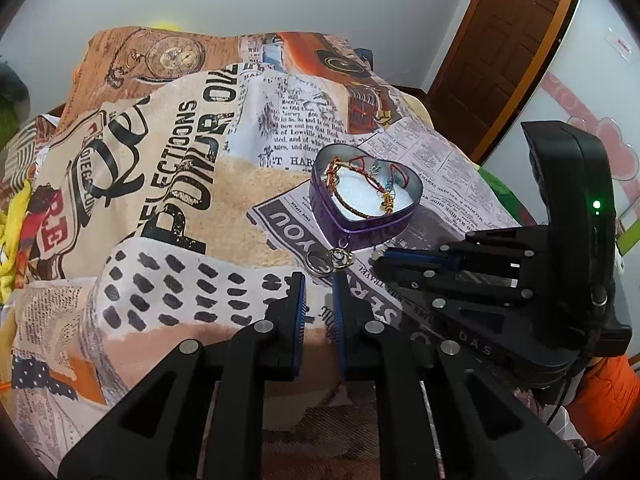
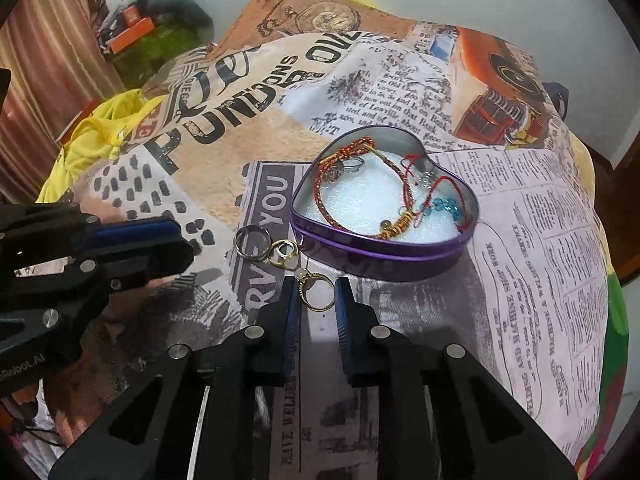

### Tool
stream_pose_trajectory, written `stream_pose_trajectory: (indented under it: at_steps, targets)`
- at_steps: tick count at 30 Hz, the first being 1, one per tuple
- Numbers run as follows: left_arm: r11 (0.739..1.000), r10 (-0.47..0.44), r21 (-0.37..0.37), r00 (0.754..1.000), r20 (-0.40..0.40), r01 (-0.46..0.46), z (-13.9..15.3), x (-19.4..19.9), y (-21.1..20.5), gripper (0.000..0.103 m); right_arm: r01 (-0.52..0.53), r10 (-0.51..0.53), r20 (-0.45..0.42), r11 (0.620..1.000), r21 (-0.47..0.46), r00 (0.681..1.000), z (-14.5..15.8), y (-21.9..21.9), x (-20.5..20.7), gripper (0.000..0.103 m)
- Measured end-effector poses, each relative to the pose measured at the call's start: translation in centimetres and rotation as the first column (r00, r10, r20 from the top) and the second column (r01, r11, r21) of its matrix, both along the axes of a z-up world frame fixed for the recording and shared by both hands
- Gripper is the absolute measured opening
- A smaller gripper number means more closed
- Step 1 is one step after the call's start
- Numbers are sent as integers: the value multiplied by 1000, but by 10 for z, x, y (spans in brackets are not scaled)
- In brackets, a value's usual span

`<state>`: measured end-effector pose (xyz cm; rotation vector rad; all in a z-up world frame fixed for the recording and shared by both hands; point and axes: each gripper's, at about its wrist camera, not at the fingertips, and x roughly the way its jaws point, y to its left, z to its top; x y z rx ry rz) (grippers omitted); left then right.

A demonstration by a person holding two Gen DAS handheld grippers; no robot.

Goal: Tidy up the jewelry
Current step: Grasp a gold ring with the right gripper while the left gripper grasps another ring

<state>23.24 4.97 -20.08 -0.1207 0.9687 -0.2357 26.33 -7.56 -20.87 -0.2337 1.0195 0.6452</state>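
Observation:
A purple heart-shaped tin (image 2: 376, 254) (image 1: 362, 226) with white foam holds braided and red cord bracelets (image 2: 360, 184), a ring and blue beads. On the cloth before it lie a silver ring (image 2: 251, 241) (image 1: 316, 263), a gold ring (image 2: 283, 255) (image 1: 340, 258) and a second gold ring (image 2: 318, 290). My right gripper (image 2: 316, 296) is open, its fingers on either side of that second gold ring. My left gripper (image 1: 320, 300) is open just short of the silver and gold rings. Each gripper shows in the other's view: the right (image 1: 400, 260), the left (image 2: 176, 240).
The jewelry lies on a bed covered by a newspaper-print blanket (image 1: 180, 184). Yellow cloth (image 2: 92, 136) lies at the left edge. A brown door (image 1: 504, 52) and a white wall stand behind. Orange fabric (image 1: 608, 400) is at the lower right.

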Motion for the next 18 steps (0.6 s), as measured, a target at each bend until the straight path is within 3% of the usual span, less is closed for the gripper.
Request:
stream_pose_trajectory:
  at_steps: [6,8,10,18]
  targets:
    - [999,-13,38,999,-31,14,-3,8,-5,13,25,-25,18,1000,-4,1000,5,-11,-6,5]
    - [998,-15,63,999,-52,19,-9,14,-7,23,22,-22,20,1000,-11,1000,7,-14,-7,5]
    - [997,-19,68,998,-63,23,-15,19,-9,26,29,-29,25,1000,-6,999,8,-19,-7,5]
    - [991,-55,116,995,-79,64,-29,36,-21,27,45,-45,44,999,8,998,11,-33,-7,5]
